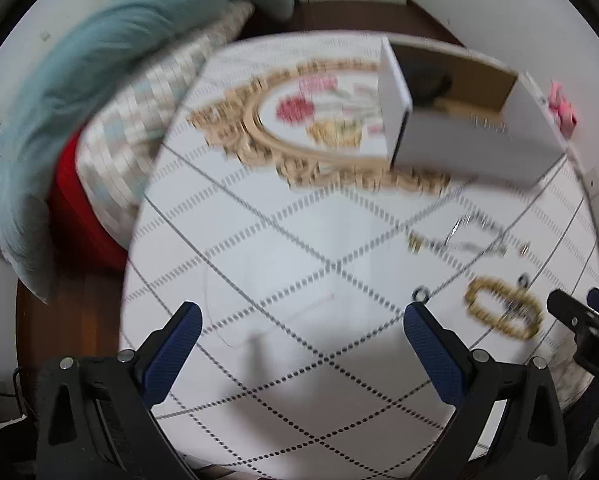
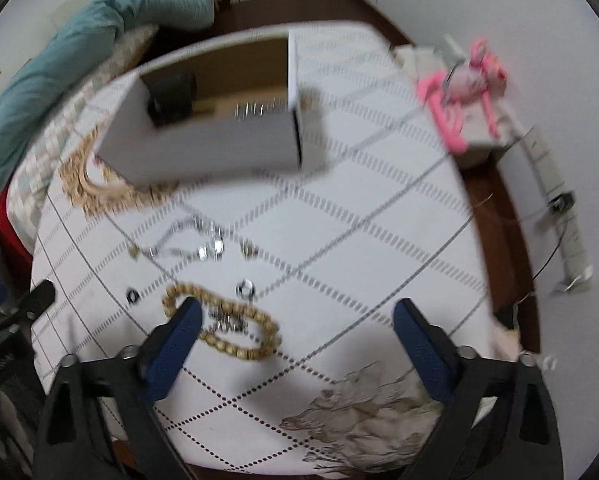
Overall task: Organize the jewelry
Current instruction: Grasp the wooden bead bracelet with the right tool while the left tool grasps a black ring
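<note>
An open white box (image 1: 471, 136) (image 2: 207, 144) with a brown inside and a dark item in it stands at the table's far side. A wooden bead bracelet (image 1: 503, 312) (image 2: 227, 326) lies on the white patterned tablecloth (image 1: 299, 240). A silver chain (image 1: 471, 236) (image 2: 195, 240), small rings (image 2: 245, 289) (image 1: 420, 293) and earrings (image 2: 249, 249) lie near it. My left gripper (image 1: 299, 316) is open and empty above the cloth. My right gripper (image 2: 299, 312) is open, its left finger just over the bracelet. Both views are blurred.
A teal blanket (image 1: 99, 60) and checked bedding (image 1: 147, 120) lie left of the table. A pink toy (image 2: 467, 88) sits on a stand at the right. A cable strip (image 2: 555, 200) runs along the wall.
</note>
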